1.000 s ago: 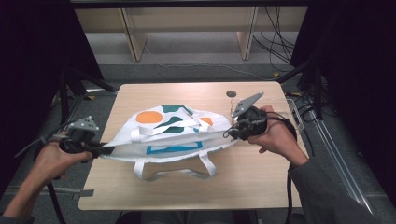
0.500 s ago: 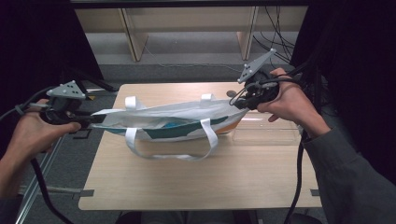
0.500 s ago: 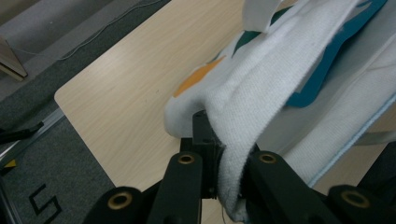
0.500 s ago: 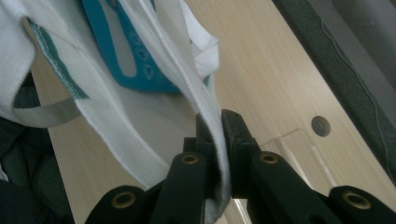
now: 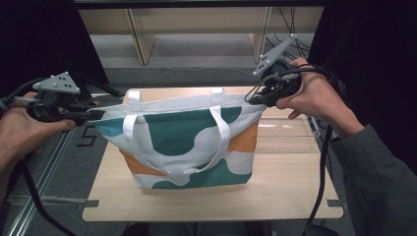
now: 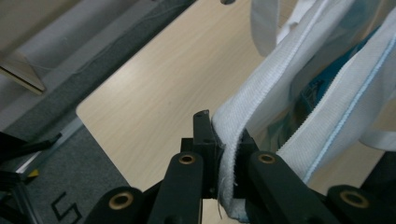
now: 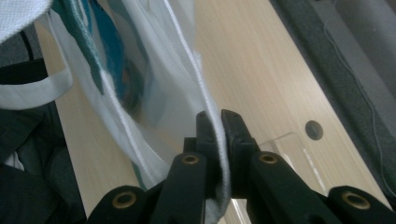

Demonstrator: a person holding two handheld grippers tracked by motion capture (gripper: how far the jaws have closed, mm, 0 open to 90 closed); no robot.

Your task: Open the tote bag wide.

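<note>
- The light wooden rectangular table [image 5: 295,196] lies under everything, with grey floor around it and pale wooden shelving [image 5: 196,29] behind.
- The white cloth tote bag with green and orange patches [image 5: 192,147] hangs upright over the table's middle, stretched between both grippers, handles drooping.
- A clear plastic tray [image 5: 290,135] sits on the table just behind the bag's right side.
- The left gripper [image 5: 91,115] is clenched on the bag's left top hem.
- The right gripper [image 5: 255,100] pinches the right top hem.

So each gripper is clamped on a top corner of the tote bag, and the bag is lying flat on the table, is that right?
Not quite. Each gripper, left gripper and right gripper, is clamped on a top corner of the tote bag, but the bag hangs upright between them, its bottom at the table, as the high view shows.
</note>
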